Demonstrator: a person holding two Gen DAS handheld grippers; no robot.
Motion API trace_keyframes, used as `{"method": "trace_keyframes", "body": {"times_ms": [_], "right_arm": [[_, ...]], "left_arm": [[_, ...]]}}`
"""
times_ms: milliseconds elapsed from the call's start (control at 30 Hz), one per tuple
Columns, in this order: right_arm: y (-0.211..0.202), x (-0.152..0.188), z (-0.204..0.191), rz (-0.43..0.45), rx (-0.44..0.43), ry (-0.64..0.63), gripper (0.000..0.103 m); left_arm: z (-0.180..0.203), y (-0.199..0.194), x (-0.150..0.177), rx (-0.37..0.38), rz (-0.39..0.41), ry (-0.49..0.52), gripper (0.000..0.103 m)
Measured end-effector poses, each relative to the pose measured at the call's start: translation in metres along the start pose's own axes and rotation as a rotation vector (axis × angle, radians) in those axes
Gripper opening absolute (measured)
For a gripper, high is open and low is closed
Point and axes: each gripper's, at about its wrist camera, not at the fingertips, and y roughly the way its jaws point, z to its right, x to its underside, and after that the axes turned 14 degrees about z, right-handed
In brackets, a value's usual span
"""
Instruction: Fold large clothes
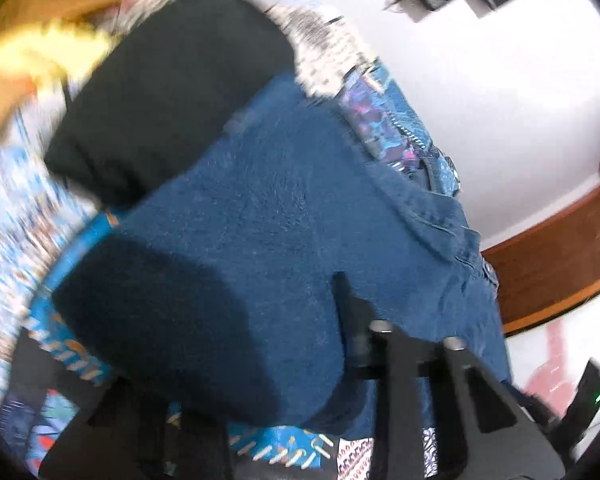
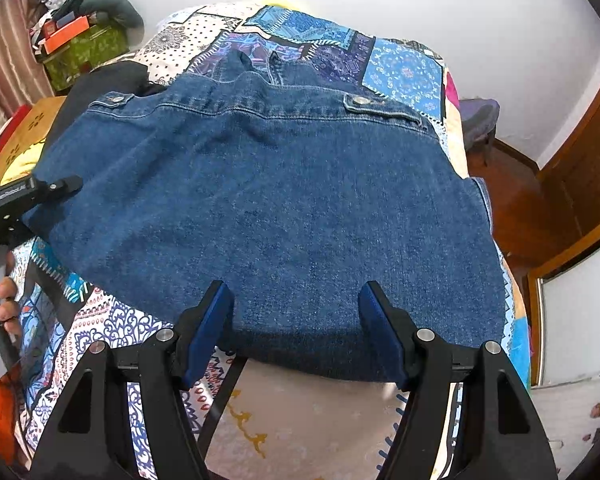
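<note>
A large blue denim jacket (image 2: 280, 200) lies spread flat on a patchwork quilt (image 2: 404, 72) on the bed, hem toward me. My right gripper (image 2: 296, 320) is open and empty, its blue-padded fingers (image 2: 210, 328) just above the jacket's near hem. My left gripper (image 2: 56, 188) shows at the jacket's left edge in the right wrist view. The left wrist view is blurred; denim (image 1: 300, 208) fills it and covers the left finger, while the right finger (image 1: 352, 320) stands against the cloth. I cannot tell whether that gripper is open or shut.
A black garment (image 2: 100, 80) lies at the jacket's far left, also in the left wrist view (image 1: 172, 92). A cluttered green box (image 2: 84, 48) stands at the back left. A wooden door (image 2: 580, 176) and frame stand right of the bed. White wall lies behind.
</note>
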Motion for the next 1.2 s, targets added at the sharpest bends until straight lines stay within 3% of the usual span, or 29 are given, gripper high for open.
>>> {"method": "trace_keyframes", "body": {"times_ms": [200,333,500,700,867,1033,1200], "right_arm": [[-0.013,-0.019,-0.014,0.033,-0.023,-0.057,0.064],[-0.03,-0.037,-0.023,0.11,-0.033,-0.08,0.064],[-0.034,-0.06,-0.037,0.137,-0.118,-0.057,0.064],[0.005,-0.053,-0.078,0.017,-0.26,-0.084,0.064],[0.053,-0.026,-0.114,-0.106,-0.324,-0.111,0.064],[0.065,-0.023,-0.086,-0.189,-0.389,0.021,0.064],[0.021,-0.026,-0.027,-0.054,-0.278,0.056,0.064]], "left_arm": [[0.061,-0.041,-0.021,0.058,0.109,0.137,0.024],[0.084,-0.073,-0.042,0.156,0.165,0.118,0.022],[0.087,-0.11,-0.06,0.186,0.243,0.118,0.022],[0.098,-0.123,-0.067,0.114,0.309,0.225,0.021],[0.11,-0.108,-0.054,0.092,0.269,0.299,0.021],[0.136,-0.097,-0.036,0.082,0.254,0.4,0.021],[0.179,-0.086,-0.02,0.116,0.23,0.494,0.021]]}}
